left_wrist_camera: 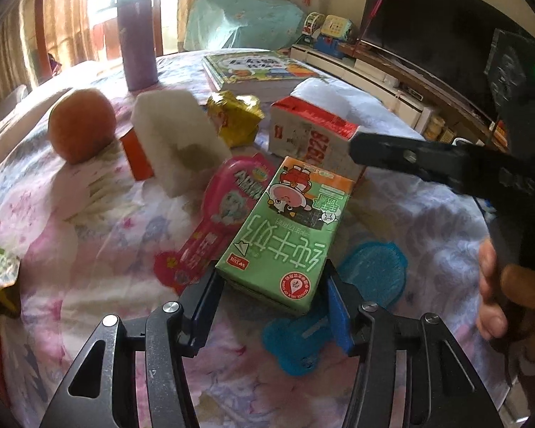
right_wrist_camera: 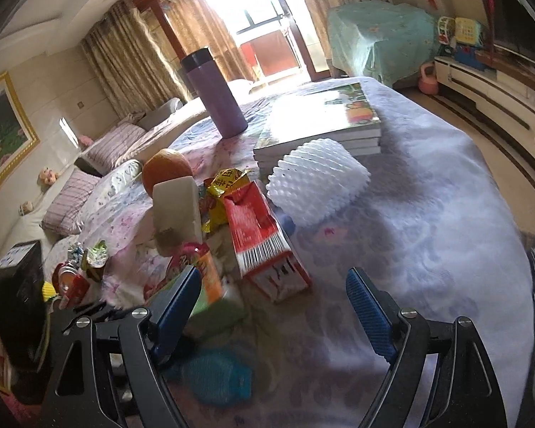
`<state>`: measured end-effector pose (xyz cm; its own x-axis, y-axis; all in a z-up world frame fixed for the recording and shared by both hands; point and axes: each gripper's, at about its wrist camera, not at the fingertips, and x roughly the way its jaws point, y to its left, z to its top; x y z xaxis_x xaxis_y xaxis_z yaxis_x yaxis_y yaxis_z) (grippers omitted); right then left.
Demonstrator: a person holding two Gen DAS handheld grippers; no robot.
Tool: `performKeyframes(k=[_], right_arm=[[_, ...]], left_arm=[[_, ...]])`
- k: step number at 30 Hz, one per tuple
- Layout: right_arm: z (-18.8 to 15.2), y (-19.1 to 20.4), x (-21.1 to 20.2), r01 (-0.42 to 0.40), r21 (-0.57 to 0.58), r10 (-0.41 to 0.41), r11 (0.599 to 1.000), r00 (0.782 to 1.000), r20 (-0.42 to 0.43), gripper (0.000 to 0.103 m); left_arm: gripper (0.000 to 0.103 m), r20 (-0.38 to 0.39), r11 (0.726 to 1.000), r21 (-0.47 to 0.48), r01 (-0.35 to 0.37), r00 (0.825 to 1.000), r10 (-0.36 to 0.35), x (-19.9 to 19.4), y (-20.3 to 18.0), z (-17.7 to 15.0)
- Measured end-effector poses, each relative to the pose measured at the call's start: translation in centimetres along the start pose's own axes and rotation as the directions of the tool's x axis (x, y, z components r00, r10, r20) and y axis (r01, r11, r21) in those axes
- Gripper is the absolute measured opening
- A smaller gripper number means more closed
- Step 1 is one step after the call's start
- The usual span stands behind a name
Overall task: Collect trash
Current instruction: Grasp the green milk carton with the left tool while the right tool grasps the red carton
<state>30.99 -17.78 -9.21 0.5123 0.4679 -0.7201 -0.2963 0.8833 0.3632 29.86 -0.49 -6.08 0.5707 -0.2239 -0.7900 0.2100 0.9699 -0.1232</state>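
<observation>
A green milk carton (left_wrist_camera: 285,228) lies flat on the flowered bedspread (left_wrist_camera: 89,249), partly over a pink wrapper (left_wrist_camera: 217,214). My left gripper (left_wrist_camera: 273,285) has the carton's near end between its blue pads, which sit against both sides. A red and white carton (left_wrist_camera: 314,135) (right_wrist_camera: 264,235) lies just beyond it. My right gripper (right_wrist_camera: 273,273) stands open and empty just short of that carton; one of its fingers (left_wrist_camera: 410,157) crosses the left wrist view above it. A gold wrapper (left_wrist_camera: 237,117) is crumpled behind.
An orange (left_wrist_camera: 82,125), a white foam block (left_wrist_camera: 178,135) and a blue mat (left_wrist_camera: 371,274) lie around the cartons. Farther back are a purple flask (left_wrist_camera: 137,42), stacked books (left_wrist_camera: 256,71) and a white foam net (right_wrist_camera: 317,182). More wrappers (right_wrist_camera: 89,260) lie at the left.
</observation>
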Motion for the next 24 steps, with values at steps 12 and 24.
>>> performKeyframes(k=[12, 24], right_arm=[[0.2, -0.4, 1.4, 0.035, -0.011, -0.036, 0.999, 0.999, -0.027, 0.035], [-3.0, -2.6, -4.8, 0.064, 0.068, -0.066, 0.996, 0.997, 0.03, 0.035]], left_arm=[[0.054, -0.004, 1.0, 0.008, -0.021, 1.0, 0.021, -0.2, -0.8, 0.0], [0.053, 0.051, 0.999, 0.045, 0.003, 0.999, -0.005, -1.4, -3.3, 0.2]])
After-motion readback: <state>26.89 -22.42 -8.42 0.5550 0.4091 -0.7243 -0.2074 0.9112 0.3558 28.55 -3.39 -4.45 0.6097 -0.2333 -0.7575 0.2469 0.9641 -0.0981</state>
